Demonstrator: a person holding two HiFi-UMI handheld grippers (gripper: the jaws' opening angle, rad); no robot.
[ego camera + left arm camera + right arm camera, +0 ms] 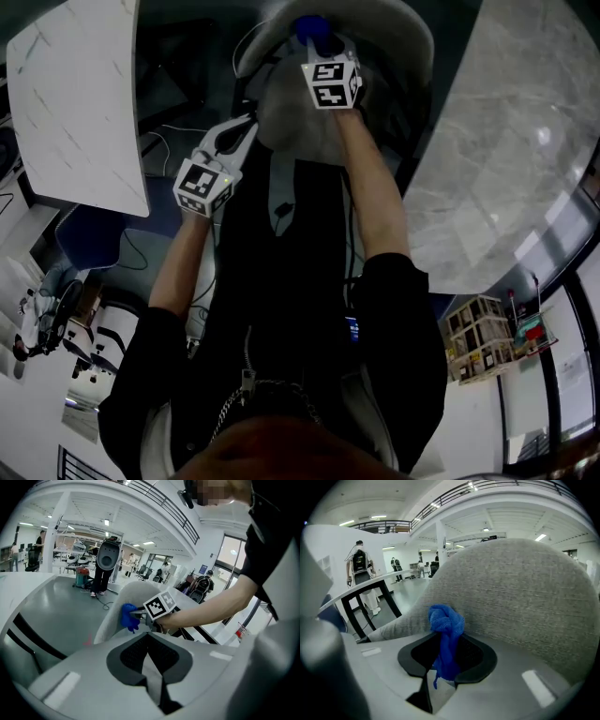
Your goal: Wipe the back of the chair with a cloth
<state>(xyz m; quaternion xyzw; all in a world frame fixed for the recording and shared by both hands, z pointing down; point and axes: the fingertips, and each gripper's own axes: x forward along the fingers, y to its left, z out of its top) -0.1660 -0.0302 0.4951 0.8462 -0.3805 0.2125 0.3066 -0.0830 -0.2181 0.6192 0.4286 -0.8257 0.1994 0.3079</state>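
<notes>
- My right hand-held gripper is clamped on a bunched-up blue microfibre cloth. The wad is pressed right up against the grey woven-fabric chair back.
- The cloth looks soft, light and floppy, so I'd say holding it by the bunch is the way to go. A loose corner would probably slip out.
- That weave looks a bit grabby and could tug at the cloth.
- My left hand-held gripper is closed on nothing and hangs off to the side, clear of the chair.
</notes>
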